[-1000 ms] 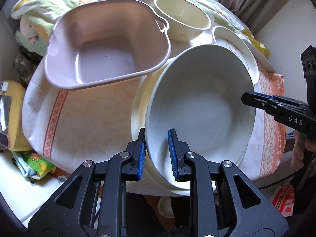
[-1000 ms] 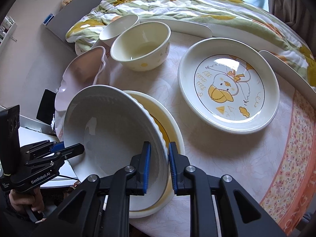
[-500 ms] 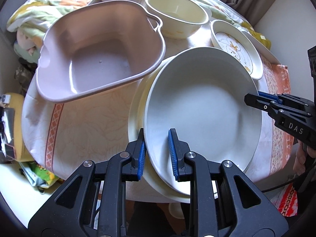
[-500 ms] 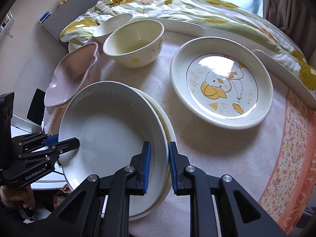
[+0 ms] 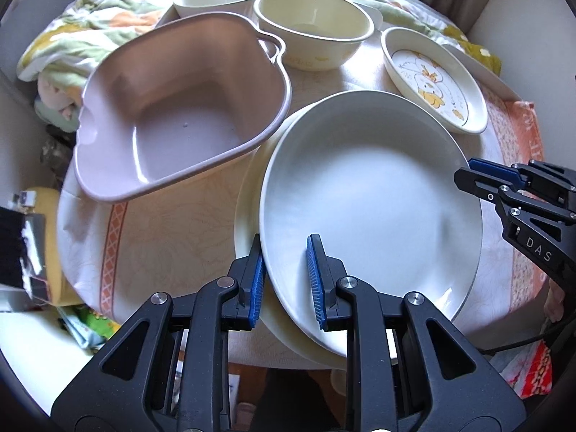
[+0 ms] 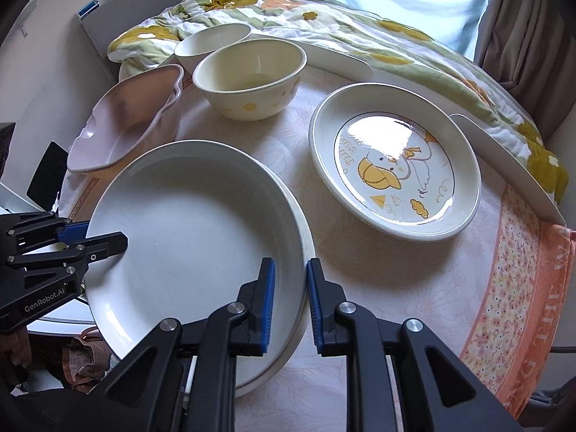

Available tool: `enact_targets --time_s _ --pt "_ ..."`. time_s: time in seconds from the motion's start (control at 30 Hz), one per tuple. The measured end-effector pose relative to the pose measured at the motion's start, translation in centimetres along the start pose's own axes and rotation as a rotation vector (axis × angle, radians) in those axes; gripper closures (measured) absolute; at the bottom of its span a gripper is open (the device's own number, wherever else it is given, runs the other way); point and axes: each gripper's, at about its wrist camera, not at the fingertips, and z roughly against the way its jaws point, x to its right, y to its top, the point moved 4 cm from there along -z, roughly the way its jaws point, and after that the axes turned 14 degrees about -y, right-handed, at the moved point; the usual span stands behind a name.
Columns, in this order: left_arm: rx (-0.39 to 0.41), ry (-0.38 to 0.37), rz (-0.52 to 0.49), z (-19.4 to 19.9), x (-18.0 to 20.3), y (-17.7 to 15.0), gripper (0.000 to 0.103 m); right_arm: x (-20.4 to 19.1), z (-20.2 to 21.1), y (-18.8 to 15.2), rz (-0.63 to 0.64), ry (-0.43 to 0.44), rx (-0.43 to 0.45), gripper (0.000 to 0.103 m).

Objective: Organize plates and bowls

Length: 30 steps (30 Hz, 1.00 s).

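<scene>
Both grippers, left point(image 5: 286, 280) and right point(image 6: 291, 302), are clamping the glossy white plate point(image 5: 370, 194) stacked on a cream plate point(image 6: 304, 237); pink squarish bowl point(image 5: 180, 108) is crowding at ten o'clock; duck plate point(image 6: 396, 165) is sitting at two.

Plain white plate point(image 6: 187, 223), cream duck-print plate point(image 6: 394, 169), pale pink dish point(image 5: 180, 108), orange-bordered floral tablecloth point(image 6: 522, 288)

the large round white plate point(image 5: 370, 194) is glazed ceramic, smooth and glossy (window glare shows on the duck-printed cream plate point(image 6: 394, 162) too). the pale pink square dish point(image 5: 180, 108) looks satiny. the peach-bordered woven cloth point(image 6: 363, 288) covering the desk is matt.
</scene>
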Motion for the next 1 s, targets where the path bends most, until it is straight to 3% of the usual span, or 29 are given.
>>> enact_targets --time_s 0.5,1.0 --pt "-0.032 0.152 -0.081 0.2 1.3 0.4 0.083 -0.1 0.5 -0.4 -0.01 0.006 0.004 0.086" --pt "-0.042 0.239 -0.115 -0.3 2.3 0.2 0.083 -0.3 0.7 -0.7 -0.01 0.017 0.005 0.086"
